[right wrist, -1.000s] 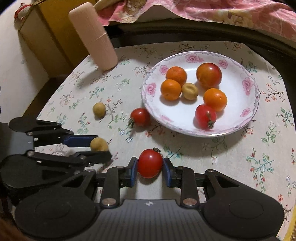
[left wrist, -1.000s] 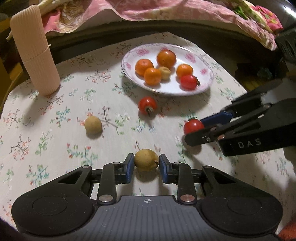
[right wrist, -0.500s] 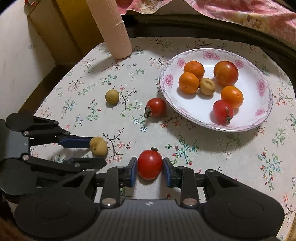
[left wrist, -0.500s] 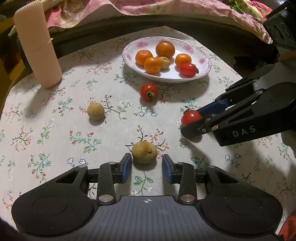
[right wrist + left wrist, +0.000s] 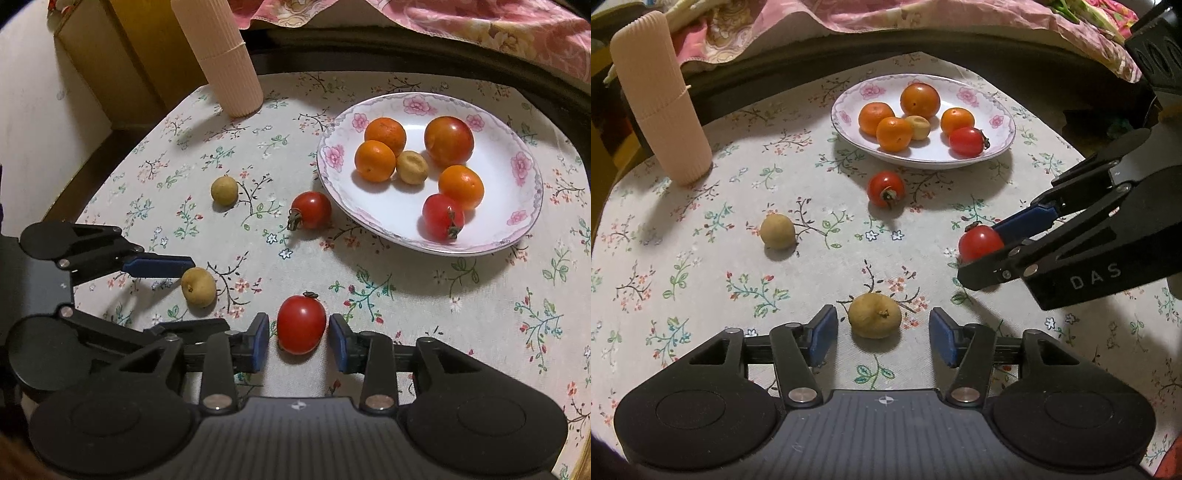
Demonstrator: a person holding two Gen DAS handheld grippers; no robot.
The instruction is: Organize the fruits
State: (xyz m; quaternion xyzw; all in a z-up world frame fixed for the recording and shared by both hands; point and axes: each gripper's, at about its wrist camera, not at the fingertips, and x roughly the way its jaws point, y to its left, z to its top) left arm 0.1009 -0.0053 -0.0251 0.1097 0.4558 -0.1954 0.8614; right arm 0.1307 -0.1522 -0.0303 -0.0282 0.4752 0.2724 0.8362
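**Both fruits set down on the cloth, fingers parting: back out cleanly before the next pick**

At the far left of the table (image 5: 701,258) stands a ribbed pink cylinder (image 5: 659,122), well clear of the work. Nearer, a small tan fruit (image 5: 777,232) lies loose on the flowered cloth.

The left gripper (image 5: 882,334) has just been opening. Its blue fingers (image 5: 823,334) now stand apart on either side of the yellow-brown fruit (image 5: 874,316), with a clear gap on each flank, so the fruit rests on the table and is not gripped. To do this well, I judge the gripper should draw straight back along its own line, not sideways, since a round fruit will roll at the slightest nudge from a pad.

Toward the middle, a loose tomato (image 5: 885,188) lies just near of the plate (image 5: 997,122), which already holds oranges, a tomato and a pale fruit.

On the right, the right gripper (image 5: 298,341) has also been opening, but only a little. Its fingers (image 5: 258,341) sit very close beside the red tomato (image 5: 301,324), with thin gaps visible in the right wrist view, so the grip looks released. It should widen further before withdrawing, or the tomato may be dragged along.
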